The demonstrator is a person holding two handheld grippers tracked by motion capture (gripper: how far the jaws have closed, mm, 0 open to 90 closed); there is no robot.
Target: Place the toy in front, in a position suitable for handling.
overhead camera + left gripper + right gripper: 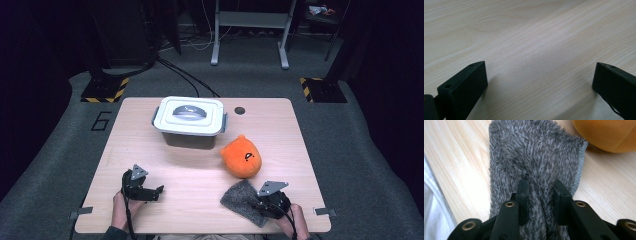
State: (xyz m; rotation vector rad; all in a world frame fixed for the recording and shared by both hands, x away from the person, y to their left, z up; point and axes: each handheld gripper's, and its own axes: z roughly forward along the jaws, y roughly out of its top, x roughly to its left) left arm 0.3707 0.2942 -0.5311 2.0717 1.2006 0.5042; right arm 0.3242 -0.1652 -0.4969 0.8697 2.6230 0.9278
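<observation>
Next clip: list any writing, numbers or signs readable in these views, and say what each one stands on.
"6": a large dark numeral on the grey floor, left of the table.
Black mark on the orange plush toy: a stitched face detail, not lettering.
White lidded box: no label to read.
Yellow-and-black hazard stripes on the floor plates: a warning pattern, no words.

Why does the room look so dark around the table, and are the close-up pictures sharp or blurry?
High view: the light falls on the table while the floor and surroundings sink into darkness. Left gripper view: soft wood grain, and each jaw of the left tool casts a faint shadow. Right gripper view: the grey cloth pinched by the right tool looks crisp; the orange plush toy is slightly soft.
</observation>
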